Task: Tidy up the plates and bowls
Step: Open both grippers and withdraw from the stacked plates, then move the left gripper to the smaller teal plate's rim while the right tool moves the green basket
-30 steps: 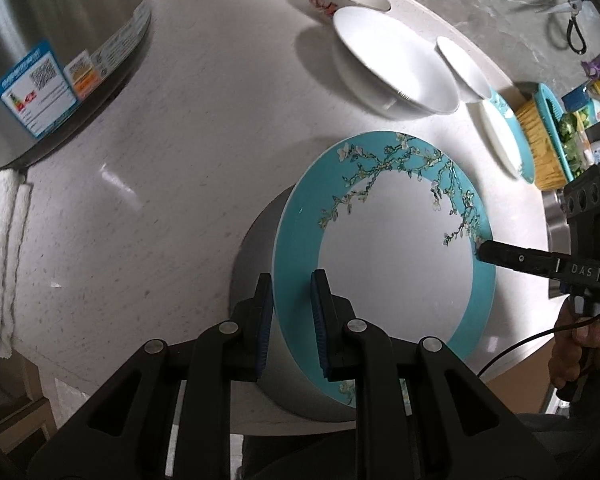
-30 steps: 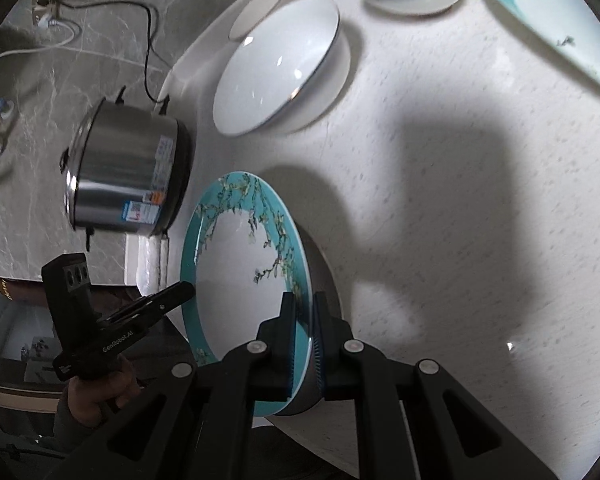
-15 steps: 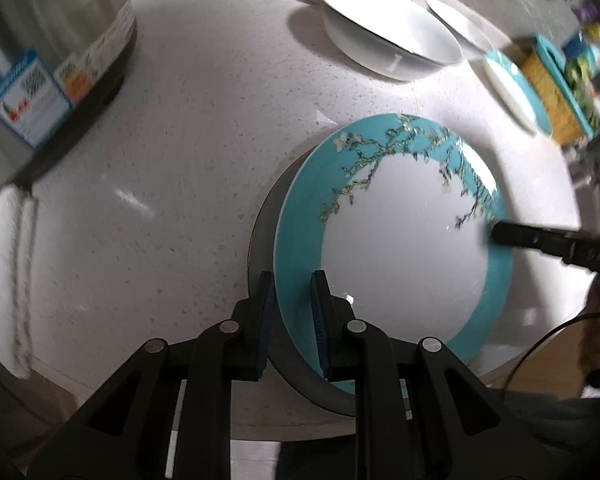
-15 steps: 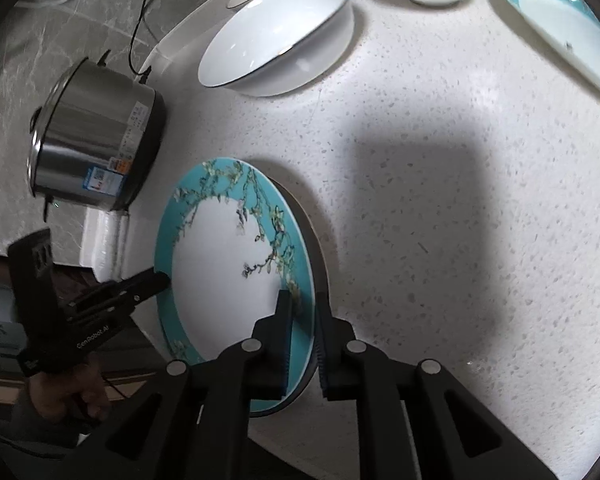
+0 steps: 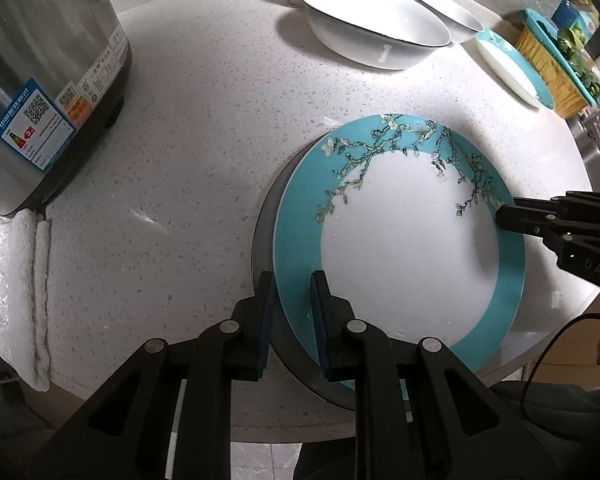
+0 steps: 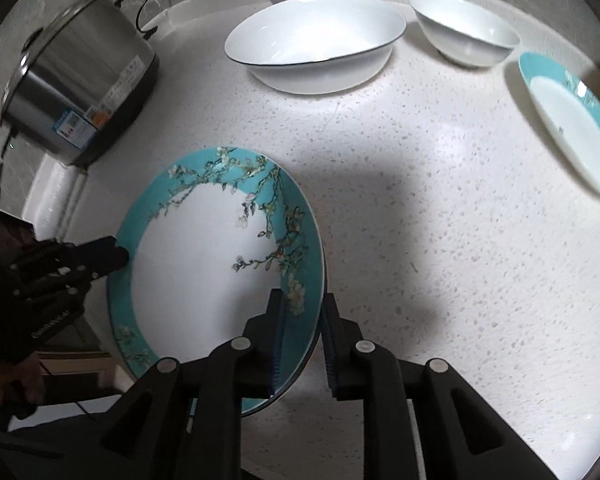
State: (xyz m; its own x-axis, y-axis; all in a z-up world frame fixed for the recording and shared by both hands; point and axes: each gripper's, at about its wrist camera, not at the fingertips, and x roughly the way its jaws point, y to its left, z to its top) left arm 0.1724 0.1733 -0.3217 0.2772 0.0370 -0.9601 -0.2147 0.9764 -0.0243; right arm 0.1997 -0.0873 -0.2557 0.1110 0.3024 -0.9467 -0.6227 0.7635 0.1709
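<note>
The left gripper [image 5: 292, 312] is pinching the blue flower plate [image 5: 404, 248] at its 8 o'clock edge. The right gripper [image 6: 302, 330] is opening, with the plate's rim between its jaws. The plate tilts near the front of the white counter [image 5: 204, 152]. Three bowls and one more blue plate [image 6: 572, 120] sit at 12 to 2 o'clock.

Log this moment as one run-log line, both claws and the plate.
left claw: shut on teal plate rim | right claw: jaws opening, rim between them | plate: low over counter
</note>
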